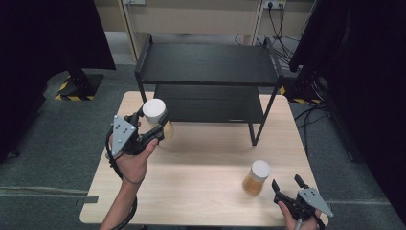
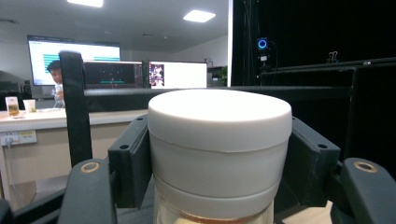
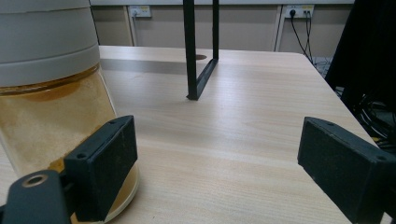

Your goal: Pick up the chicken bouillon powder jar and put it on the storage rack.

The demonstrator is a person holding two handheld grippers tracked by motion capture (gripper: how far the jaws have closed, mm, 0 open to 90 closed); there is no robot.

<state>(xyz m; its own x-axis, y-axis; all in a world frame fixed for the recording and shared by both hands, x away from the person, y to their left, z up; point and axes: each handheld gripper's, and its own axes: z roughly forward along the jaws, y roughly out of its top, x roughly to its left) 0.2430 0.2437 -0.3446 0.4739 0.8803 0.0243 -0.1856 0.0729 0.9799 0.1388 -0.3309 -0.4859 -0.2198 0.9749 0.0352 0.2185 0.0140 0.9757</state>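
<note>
My left gripper [image 1: 155, 125] is shut on a white-lidded jar [image 1: 156, 115] of amber contents, held above the table's left rear, just in front of the black shelf rack [image 1: 206, 64]. In the left gripper view the jar's white lid [image 2: 219, 140] sits clamped between both pads [image 2: 133, 163]. A second white-lidded amber jar [image 1: 257, 177] stands on the table at the front right. My right gripper [image 1: 288, 184] is open just right of it; in the right gripper view that jar [image 3: 51, 93] stands by the left pad [image 3: 105, 161], outside the gap between the jaws.
The two-tier black rack stands on the wooden table [image 1: 201, 191] at the back; its front right leg [image 3: 196, 51] rises ahead of my right gripper. Dark curtains and stands flank the table; cables lie on the floor at right.
</note>
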